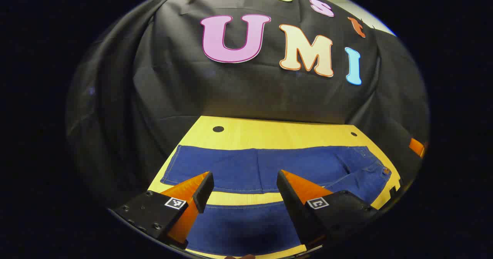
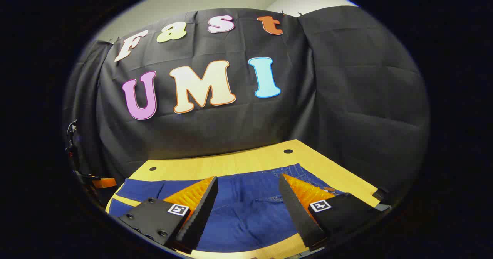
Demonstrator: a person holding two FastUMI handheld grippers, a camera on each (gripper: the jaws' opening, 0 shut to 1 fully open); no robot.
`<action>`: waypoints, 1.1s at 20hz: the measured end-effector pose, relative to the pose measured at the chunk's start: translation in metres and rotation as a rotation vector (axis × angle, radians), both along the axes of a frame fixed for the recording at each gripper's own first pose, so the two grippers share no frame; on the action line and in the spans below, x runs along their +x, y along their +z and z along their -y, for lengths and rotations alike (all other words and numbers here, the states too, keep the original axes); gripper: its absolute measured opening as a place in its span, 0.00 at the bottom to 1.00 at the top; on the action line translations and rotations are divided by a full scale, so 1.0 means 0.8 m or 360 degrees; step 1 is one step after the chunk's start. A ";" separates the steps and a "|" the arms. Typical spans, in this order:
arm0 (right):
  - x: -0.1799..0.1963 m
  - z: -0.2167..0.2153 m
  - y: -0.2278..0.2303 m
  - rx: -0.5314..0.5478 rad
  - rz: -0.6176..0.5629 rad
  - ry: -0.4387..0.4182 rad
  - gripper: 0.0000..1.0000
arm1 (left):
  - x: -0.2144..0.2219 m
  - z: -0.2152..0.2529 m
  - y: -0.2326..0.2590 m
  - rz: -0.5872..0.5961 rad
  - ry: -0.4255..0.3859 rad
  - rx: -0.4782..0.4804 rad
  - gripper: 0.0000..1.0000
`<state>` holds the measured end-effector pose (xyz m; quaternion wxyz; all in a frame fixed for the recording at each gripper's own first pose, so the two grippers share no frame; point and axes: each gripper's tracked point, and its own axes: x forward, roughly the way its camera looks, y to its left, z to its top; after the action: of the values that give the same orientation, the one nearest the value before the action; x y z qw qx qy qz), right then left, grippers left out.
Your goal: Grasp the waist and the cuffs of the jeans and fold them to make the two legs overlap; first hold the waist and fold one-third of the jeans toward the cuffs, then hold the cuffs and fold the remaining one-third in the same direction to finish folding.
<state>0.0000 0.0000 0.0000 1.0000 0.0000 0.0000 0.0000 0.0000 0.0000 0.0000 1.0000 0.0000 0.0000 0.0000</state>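
Observation:
Blue jeans (image 1: 262, 166) lie flat on the yellow wooden table (image 1: 269, 133), legs spread apart with a strip of table between them. The cuffs lie at the left and the waist (image 1: 379, 170) at the right in the left gripper view. My left gripper (image 1: 244, 182) hovers open over the gap between the two legs, holding nothing. In the right gripper view the jeans (image 2: 246, 209) show their waist end (image 2: 292, 170) near the far right. My right gripper (image 2: 248, 187) stands open above the seat area, with nothing between its fingers.
The black cloth wall rises close behind the table's far edge. Two dark round holes (image 1: 218, 129) (image 1: 353, 134) mark the tabletop's far corners. An orange object (image 1: 416, 146) sits off the table's right side; dark gear (image 2: 73, 147) hangs at the left.

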 end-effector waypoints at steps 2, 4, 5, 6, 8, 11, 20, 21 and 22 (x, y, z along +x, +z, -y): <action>-0.003 -0.001 -0.002 -0.0001 0.0001 0.0012 0.97 | -0.002 -0.008 -0.013 -0.0037 -0.0009 0.0051 0.97; -0.008 -0.004 -0.004 -0.0003 0.0000 0.0029 0.98 | -0.003 -0.013 -0.029 -0.0094 -0.0034 0.0105 0.97; -0.009 -0.006 -0.005 -0.0012 0.0000 0.0037 0.98 | -0.004 -0.014 -0.037 -0.0125 -0.0055 0.0140 0.98; -0.011 -0.006 -0.007 -0.0022 -0.0002 0.0043 0.97 | -0.005 -0.017 -0.043 -0.0153 -0.0074 0.0175 0.98; -0.013 -0.009 -0.014 -0.0032 -0.0022 0.0060 0.98 | -0.008 -0.025 -0.058 -0.0218 -0.0115 0.0247 0.98; -0.015 -0.014 -0.026 -0.0050 -0.0051 0.0078 0.98 | -0.022 -0.036 -0.083 -0.0361 -0.0197 0.0364 0.95; -0.019 -0.047 -0.066 -0.0116 -0.0156 0.0162 0.97 | -0.078 -0.076 -0.191 -0.0920 -0.0605 0.0873 0.95; -0.019 -0.048 -0.069 -0.0130 -0.0168 0.0160 0.98 | -0.084 -0.079 -0.207 -0.0992 -0.0651 0.0931 0.95; -0.020 -0.046 -0.073 -0.0147 -0.0180 0.0151 0.97 | -0.089 -0.086 -0.219 -0.1053 -0.0673 0.0999 0.95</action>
<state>-0.0160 0.0371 -0.0582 0.9962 -0.0461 0.0564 0.0475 -0.0713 0.0685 -0.1750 0.8763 0.3009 0.3171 -0.2025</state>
